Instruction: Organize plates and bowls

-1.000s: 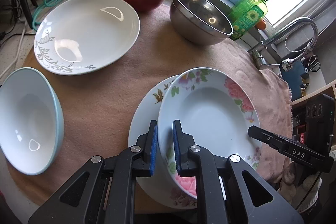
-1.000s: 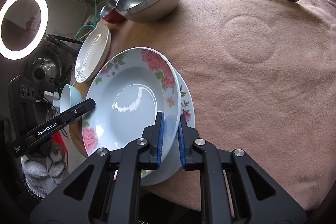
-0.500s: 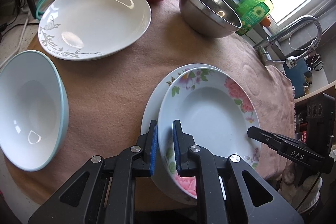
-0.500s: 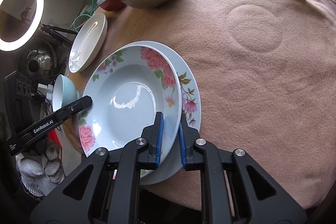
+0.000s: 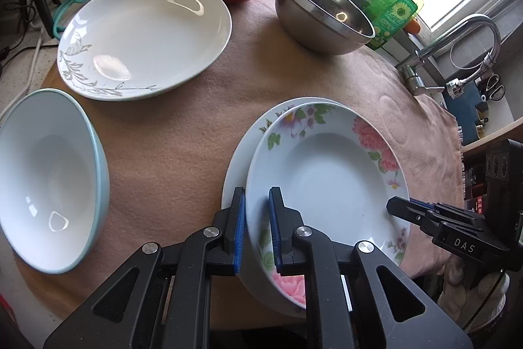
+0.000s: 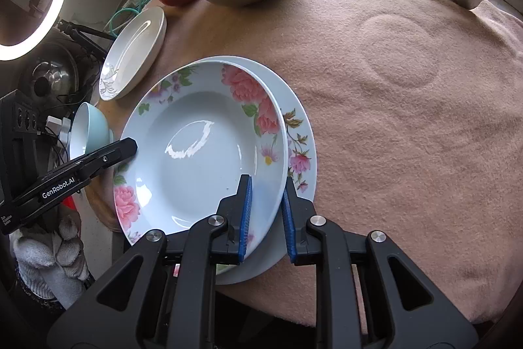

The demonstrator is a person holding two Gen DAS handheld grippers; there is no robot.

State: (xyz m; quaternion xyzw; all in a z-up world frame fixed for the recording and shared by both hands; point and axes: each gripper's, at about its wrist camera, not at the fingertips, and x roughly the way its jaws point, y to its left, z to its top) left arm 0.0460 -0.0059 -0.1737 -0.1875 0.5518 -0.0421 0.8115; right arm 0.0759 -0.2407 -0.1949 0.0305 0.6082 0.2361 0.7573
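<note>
White, rose-patterned deep plate (image 5: 330, 175) sits on a flat floral plate (image 6: 299, 133). My left tool (image 5: 256, 223) pinches its near rim, angled steeply down; my right tool (image 6: 264, 211) straddles the opposite rim, jaws just easing apart.

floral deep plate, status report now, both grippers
Left hand-held gripper shut on floral deep plate. Right hand-held gripper just opening, rim between pads. Plate on flat floral plate. Nothing in the way.
</note>
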